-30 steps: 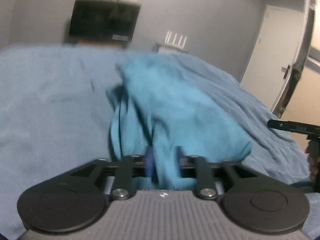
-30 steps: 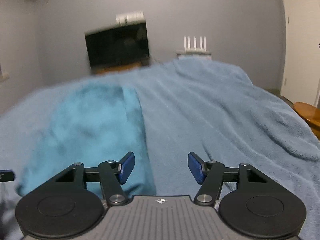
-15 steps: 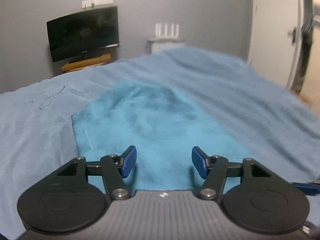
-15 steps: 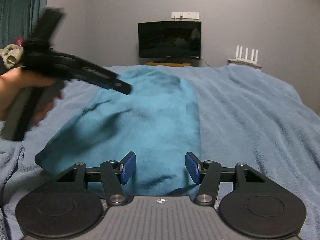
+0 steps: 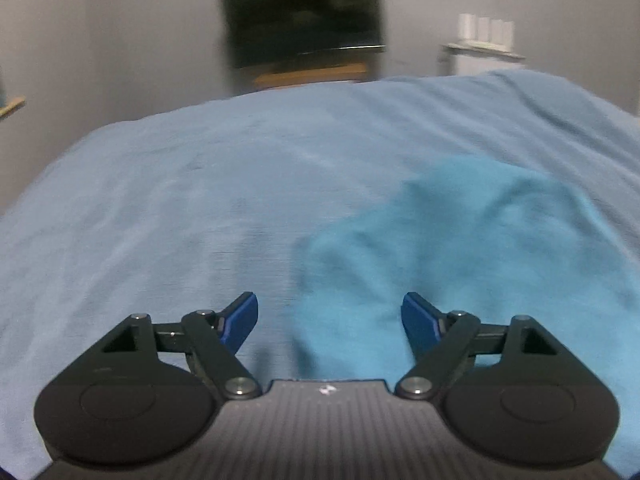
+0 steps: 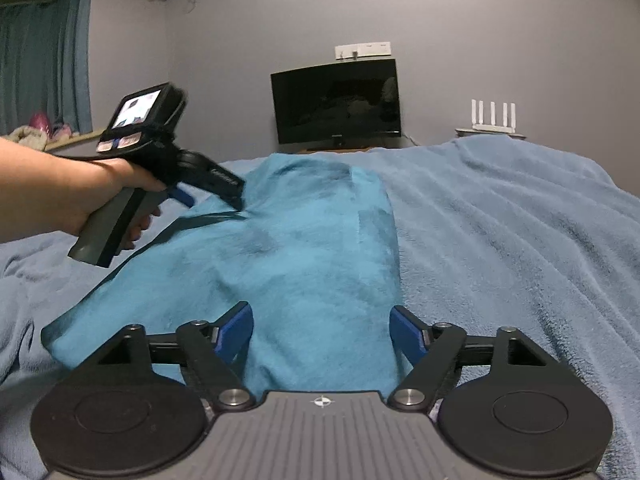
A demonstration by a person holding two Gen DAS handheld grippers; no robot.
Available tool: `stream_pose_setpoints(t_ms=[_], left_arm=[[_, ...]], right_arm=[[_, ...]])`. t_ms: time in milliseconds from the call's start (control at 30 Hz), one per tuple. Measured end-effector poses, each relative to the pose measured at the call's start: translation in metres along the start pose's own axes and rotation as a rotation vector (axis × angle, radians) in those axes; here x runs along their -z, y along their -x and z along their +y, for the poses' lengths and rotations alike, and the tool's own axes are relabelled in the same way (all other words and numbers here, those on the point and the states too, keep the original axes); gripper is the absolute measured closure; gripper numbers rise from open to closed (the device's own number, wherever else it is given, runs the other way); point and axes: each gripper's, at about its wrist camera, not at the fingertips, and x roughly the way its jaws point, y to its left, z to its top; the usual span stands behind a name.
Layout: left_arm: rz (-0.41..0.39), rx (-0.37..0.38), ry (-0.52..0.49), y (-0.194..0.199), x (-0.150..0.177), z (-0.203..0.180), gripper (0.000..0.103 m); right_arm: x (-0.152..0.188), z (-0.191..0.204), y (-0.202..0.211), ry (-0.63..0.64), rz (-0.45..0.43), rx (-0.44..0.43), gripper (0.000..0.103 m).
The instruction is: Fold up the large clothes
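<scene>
The teal garment (image 6: pixel 304 248) is lying on the bed (image 6: pixel 520 240), filling the centre and lower left of the right wrist view as a long, soft, fleecy band with one straight edge running up its right side and a rumpled, shadowed flank on its left. The bed's covering is a paler blue plush blanket, ribbed with shallow wrinkles toward the right of the frame.

The right hand-held gripper (image 6: pixel 321 334) is hovering low at the bottom of its view, its jaws having just been opening and now standing wide; the blue pads are framing the near end of the garment without pressing on it.

At the left of that same view, a hand (image 6: pixel 100 200) is gripping the grey handle of the left hand-held gripper (image 6: pixel 228 196), whose black fingers are reaching over the garment's far left edge. In the left wrist view, smeared by motion, the left hand-held gripper (image 5: pixel 329 322) is also gaping wide after just opening, nothing pinched between its pads; the garment (image 5: pixel 480 248) is bunching in soft folds at the lower right, with bare blanket (image 5: pixel 160 220) spreading across the left.

A dark flat screen (image 6: pixel 336 100) is standing against the grey wall at upper centre.
</scene>
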Motion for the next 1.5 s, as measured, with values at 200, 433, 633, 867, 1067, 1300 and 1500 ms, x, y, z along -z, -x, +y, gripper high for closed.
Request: stream_pose_setpoints(t_ms=[200,433,633,867,1067,1300,1500], left_arm=[[-0.006,-0.023,0.089,0.033,0.008,0.036,0.023],[-0.082,0.201,-0.024,0.105,0.047,-0.001,0.023],[0.03,0.212,-0.145,0.122,0.092,-0.023,0.022],[0.131,0.141,-0.044,0.145,0.137,0.048,0.017],[0.106,0.128,0.124,0.196,0.176,0.087,0.015],[0.066,0.165,0.089,0.242,0.203,0.072,0.007],[0.062,0.252,0.007,0.251,0.211,0.04,0.004]], right_arm=[[-0.002,-0.016,-0.003,-0.126,0.018,-0.009,0.019],[-0.001,-0.045,0.009,-0.378,0.028,0.046,0.021],[0.003,-0.045,0.012,-0.385,0.099,0.14,0.019],[0.011,-0.059,0.022,-0.461,0.158,0.329,0.02],[0.02,-0.074,0.025,-0.528,0.237,0.461,0.022],[0.006,-0.051,0.041,-0.411,0.301,0.335,0.016],[0.001,-0.006,0.056,-0.208,0.407,0.201,0.012]])
